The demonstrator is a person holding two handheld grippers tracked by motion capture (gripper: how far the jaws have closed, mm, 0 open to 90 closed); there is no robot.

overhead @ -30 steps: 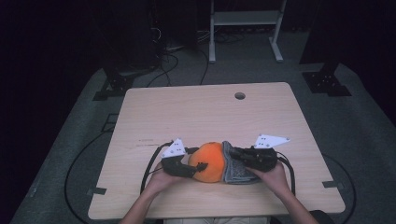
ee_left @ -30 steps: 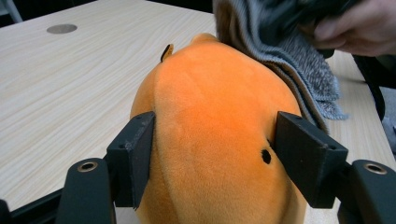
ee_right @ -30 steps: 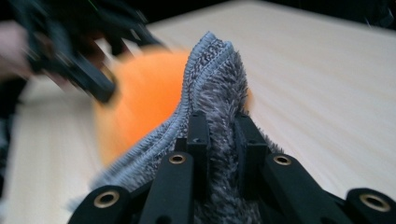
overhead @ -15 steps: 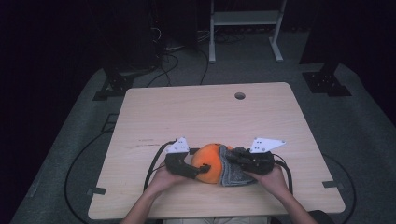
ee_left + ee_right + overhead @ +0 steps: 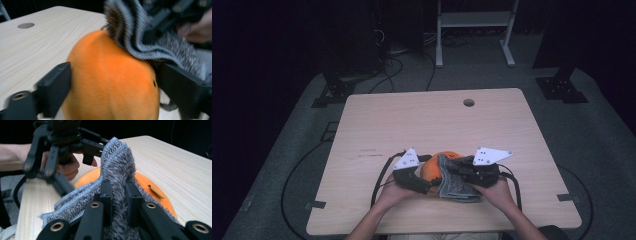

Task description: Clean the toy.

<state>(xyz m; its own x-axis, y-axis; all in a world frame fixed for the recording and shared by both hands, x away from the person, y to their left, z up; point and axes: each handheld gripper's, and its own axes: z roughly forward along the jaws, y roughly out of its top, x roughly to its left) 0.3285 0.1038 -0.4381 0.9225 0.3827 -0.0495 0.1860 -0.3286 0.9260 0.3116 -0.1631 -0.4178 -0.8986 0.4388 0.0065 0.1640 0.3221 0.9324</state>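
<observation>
High view, grey cloth (image 5: pixel 458 181) draped over orange ball (image 5: pixel 432 168), table hole (image 5: pixel 469 102) beyond

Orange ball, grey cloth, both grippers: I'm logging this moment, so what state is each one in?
Orange ball: on the table, clamped between the left gripper's jaws, partly draped by the cloth.
Grey cloth: bunched, pinched by the right gripper, lying over the ball's side.
Left gripper: shut on the ball.
Right gripper: shut on the cloth.
Table: bare wood apart from these.
</observation>
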